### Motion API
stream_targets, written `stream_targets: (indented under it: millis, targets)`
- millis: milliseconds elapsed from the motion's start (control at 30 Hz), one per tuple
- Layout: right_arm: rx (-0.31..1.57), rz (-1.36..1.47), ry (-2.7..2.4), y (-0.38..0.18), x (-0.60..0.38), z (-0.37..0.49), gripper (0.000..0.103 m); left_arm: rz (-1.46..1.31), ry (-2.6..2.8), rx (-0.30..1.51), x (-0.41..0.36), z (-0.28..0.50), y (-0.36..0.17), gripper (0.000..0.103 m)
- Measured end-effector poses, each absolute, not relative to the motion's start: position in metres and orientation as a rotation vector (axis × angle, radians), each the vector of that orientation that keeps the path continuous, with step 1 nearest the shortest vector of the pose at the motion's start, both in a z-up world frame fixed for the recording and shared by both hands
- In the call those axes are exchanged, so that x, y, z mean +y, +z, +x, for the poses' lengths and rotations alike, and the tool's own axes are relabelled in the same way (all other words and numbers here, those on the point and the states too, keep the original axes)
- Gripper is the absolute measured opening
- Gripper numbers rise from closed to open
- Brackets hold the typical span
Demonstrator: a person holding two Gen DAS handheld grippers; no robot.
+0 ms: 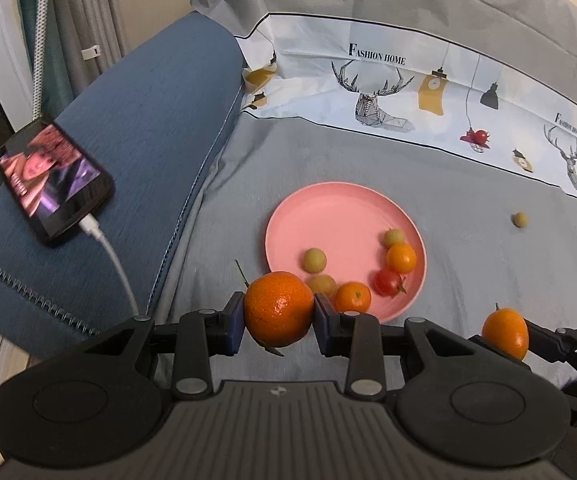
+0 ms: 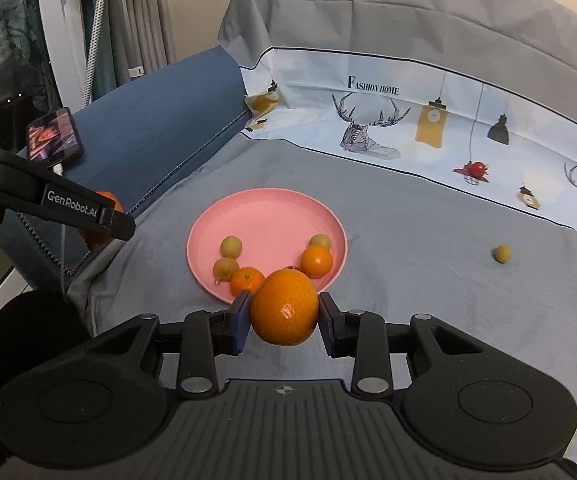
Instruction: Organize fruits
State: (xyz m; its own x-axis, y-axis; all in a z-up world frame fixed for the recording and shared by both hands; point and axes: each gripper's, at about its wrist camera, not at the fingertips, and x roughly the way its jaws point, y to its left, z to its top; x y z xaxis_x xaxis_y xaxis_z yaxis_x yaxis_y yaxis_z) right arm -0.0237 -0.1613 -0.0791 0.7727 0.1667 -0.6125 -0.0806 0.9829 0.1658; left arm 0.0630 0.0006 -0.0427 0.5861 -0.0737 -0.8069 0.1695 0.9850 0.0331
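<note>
A bed covered in a grey sheet (image 1: 328,168) fills the middle of the frame. A pink plate (image 1: 328,216) lies on it at centre, and one small green fruit (image 1: 519,220) sits well apart toward the right.

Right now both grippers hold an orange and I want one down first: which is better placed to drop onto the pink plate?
Probably left: the left gripper holds its orange at the pink plate rim.

red tomato (image 2: 291,268) mostly hidden behind orange (image 2: 285,306)
</note>
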Motion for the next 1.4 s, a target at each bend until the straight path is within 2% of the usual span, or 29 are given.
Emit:
stream_targets:
  millis: [900, 933, 967, 1000, 1033, 1067, 1100, 1400]
  targets:
    - [0.706, 0.106, 0.214, -0.14, -0.157, 0.109, 0.037, 0.239, -0.153, 1.021, -0.053, 0.192, -0.12, 0.041]
    - [0.694, 0.107, 0.212, -0.139, -0.158, 0.111, 0.038, 0.246, -0.153, 1.014, -0.054, 0.194, -0.119, 0.049]
    - [0.686, 0.102, 0.217, -0.139, -0.158, 0.112, 0.047, 0.257, -0.144, 0.997, -0.055, 0.194, -0.117, 0.061]
    - [0.683, 0.091, 0.224, -0.137, -0.158, 0.113, 0.061, 0.272, -0.131, 0.963, -0.056, 0.192, -0.113, 0.091]
    - [0.679, 0.081, 0.225, -0.135, -0.158, 0.113, 0.068, 0.281, -0.116, 0.919, -0.056, 0.189, -0.108, 0.102]
    - [0.675, 0.073, 0.225, -0.133, -0.158, 0.112, 0.078, 0.285, -0.106, 0.874, -0.056, 0.184, -0.103, 0.103]
    - [0.672, 0.067, 0.228, -0.131, -0.158, 0.108, 0.082, 0.298, -0.106, 0.847, -0.055, 0.179, -0.099, 0.103]
    - [0.753, 0.147, 0.171, -0.121, -0.168, 0.037, 0.087, 0.304, -0.098, 0.917, -0.029, 0.111, -0.082, 0.103]
